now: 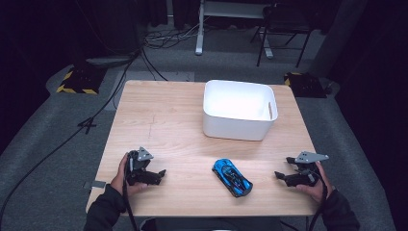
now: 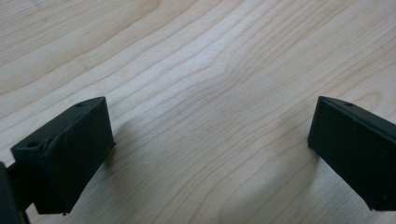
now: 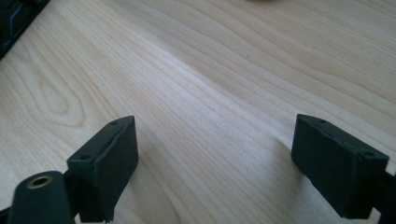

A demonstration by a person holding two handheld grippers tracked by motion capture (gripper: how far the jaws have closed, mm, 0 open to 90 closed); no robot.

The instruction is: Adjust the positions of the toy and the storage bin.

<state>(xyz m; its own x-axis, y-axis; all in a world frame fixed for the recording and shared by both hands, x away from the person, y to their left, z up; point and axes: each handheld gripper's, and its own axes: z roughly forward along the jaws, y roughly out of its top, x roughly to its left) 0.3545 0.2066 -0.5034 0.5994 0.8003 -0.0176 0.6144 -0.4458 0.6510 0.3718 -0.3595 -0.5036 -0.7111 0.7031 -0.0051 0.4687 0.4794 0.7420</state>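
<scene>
A blue and black toy car [image 1: 232,177] lies on the wooden table [image 1: 168,120] near its front edge, between my two hands. My left gripper [image 1: 161,174] rests low on the table to the car's left, jaws wide apart over bare wood [image 2: 210,140]. My right gripper [image 1: 279,176] sits to the car's right, also open with nothing between its jaws [image 3: 215,154]. A dark corner of the toy car [image 3: 11,21] shows at the top left of the right gripper view. Behind the car stands a white bin [image 1: 239,110].
The white bin looks empty and stands at the table's back right. Beyond the table are cables [image 1: 120,67] on the grey floor, a desk leg [image 1: 199,33] and a black chair [image 1: 284,29].
</scene>
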